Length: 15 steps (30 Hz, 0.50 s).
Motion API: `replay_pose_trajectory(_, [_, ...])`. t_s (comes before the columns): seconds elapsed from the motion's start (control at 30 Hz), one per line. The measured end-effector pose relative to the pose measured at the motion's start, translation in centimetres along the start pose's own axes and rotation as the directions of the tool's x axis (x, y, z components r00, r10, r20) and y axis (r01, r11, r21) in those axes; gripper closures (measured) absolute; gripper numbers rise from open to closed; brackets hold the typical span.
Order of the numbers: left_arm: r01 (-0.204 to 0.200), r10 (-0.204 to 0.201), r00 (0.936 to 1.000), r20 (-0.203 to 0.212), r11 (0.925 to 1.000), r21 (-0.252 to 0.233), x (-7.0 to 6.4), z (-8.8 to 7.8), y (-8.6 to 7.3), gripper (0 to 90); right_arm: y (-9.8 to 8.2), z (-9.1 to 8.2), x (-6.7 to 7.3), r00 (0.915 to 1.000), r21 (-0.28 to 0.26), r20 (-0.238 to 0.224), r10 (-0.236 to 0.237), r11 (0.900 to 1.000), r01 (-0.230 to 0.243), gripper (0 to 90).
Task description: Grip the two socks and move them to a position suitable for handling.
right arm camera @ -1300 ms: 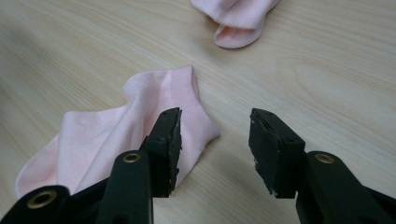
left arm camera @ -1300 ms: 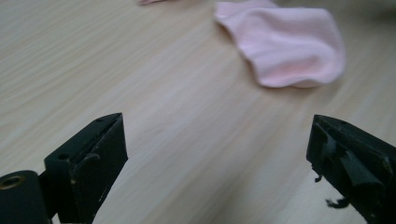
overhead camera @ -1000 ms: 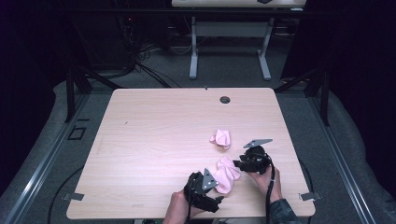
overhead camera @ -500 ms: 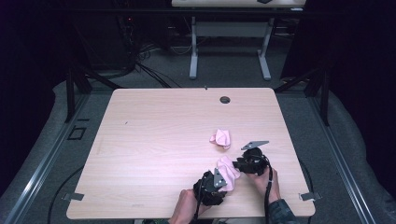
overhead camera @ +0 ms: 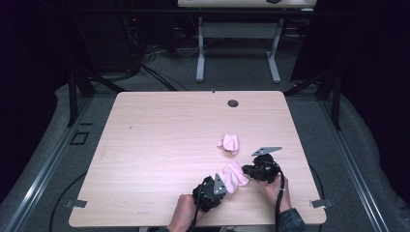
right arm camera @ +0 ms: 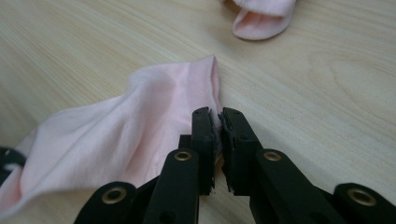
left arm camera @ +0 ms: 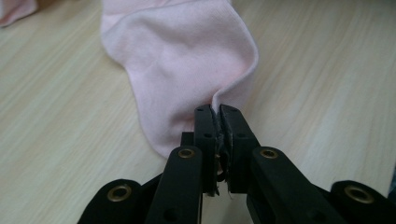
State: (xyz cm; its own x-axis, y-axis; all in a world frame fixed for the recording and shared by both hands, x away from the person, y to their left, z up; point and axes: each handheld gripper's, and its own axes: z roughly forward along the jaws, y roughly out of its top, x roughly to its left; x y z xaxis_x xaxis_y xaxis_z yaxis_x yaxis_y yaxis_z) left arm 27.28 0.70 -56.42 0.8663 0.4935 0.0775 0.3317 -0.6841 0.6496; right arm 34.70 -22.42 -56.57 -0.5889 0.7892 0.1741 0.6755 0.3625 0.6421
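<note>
High view: pink sock [overhead camera: 235,176] lies on table [overhead camera: 159,145] near front edge, between both grippers. Left gripper [left arm camera: 217,122] and right gripper [right arm camera: 218,125] have just closed, each pinching sock edge. Grasp done; lifting or pairing with second sock [overhead camera: 228,143] likely remains.
</note>
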Motion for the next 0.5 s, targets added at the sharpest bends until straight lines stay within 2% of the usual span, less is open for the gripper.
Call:
replay_pose_trajectory(0.07, [-0.004, 0.004, 1.0000, -0.003, 1.0000, 0.002, 0.3, -0.3, -0.2, 85.9, 0.0, -0.5, 0.1, 1.0000, -0.006, 0.001, 0.007, 1.000, -0.007, 83.7])
replay_pose_trajectory(0.13, [-0.011, 0.011, 0.9996, -0.027, 0.9999, 0.000, 1.6, -1.8, -1.0, 85.9, -0.1, -1.6, 0.4, 0.9999, -0.025, 0.004, 0.009, 1.000, -0.009, 83.7])
replay_pose_trajectory(0.17, [-0.011, 0.011, 0.9996, -0.027, 0.9999, 0.000, 1.6, -1.8, -1.0, 85.9, -0.1, -1.6, 0.4, 0.9999, -0.025, 0.004, 0.009, 1.000, -0.009, 83.7])
replay_pose_trajectory(0.2, [-0.014, 0.014, 0.9988, -0.046, 0.9999, 0.003, 2.1, -2.3, -1.4, 85.9, -0.2, -2.3, 0.8, 0.9998, -0.022, 0.002, 0.018, 1.000, -0.018, 83.7])
replay_pose_trajectory(0.23, [-0.027, 0.027, 0.9988, -0.040, 0.9996, 0.004, 2.8, -2.9, -1.9, 85.8, -0.2, -2.5, 1.0, 0.9999, -0.019, 0.000, 0.016, 1.000, -0.016, 83.6])
replay_pose_trajectory(0.27, [-0.027, 0.027, 0.9988, -0.040, 0.9996, 0.004, 2.8, -2.9, -1.9, 85.8, -0.2, -2.5, 1.0, 0.9999, -0.019, 0.000, 0.016, 1.000, -0.016, 83.6])
replay_pose_trajectory(0.3, [-0.029, 0.030, 0.9983, -0.051, 0.9994, 0.020, 3.5, -3.4, -2.4, 85.4, -0.4, -2.8, 1.6, 1.0000, -0.005, -0.003, 0.009, 1.000, -0.009, 83.6])
replay_pose_trajectory(0.33, [-0.032, 0.033, 0.9988, -0.037, 0.9992, 0.023, 3.9, -3.5, -2.7, 84.9, -0.4, -2.9, 1.8, 1.0000, 0.000, -0.002, 0.009, 1.000, -0.009, 83.6])
replay_pose_trajectory(0.37, [-0.032, 0.033, 0.9985, -0.043, 0.9990, 0.030, 4.1, -3.6, -2.9, 83.1, -0.5, -2.9, 2.1, 1.0000, 0.005, -0.006, 0.008, 1.000, -0.008, 83.4])
replay_pose_trajectory(0.43, [-0.014, 0.016, 0.9995, -0.027, 0.9986, 0.050, 4.6, -3.7, -3.3, 73.5, -0.8, -2.8, 2.6, 0.9998, 0.016, -0.015, 0.013, 1.000, -0.013, 83.2])
replay_pose_trajectory(0.47, [0.005, -0.002, 0.9990, -0.044, 0.9984, 0.056, 4.8, -3.8, -3.6, 67.2, -0.9, -2.7, 2.8, 0.9996, 0.024, -0.023, 0.015, 1.000, -0.015, 82.9])
replay_pose_trajectory(0.5, [0.032, -0.030, 0.9987, -0.042, 0.9982, 0.052, 5.0, -4.0, -3.9, 59.1, -1.1, -2.5, 3.1, 0.9996, 0.041, -0.025, 0.010, 0.999, -0.009, 82.2])
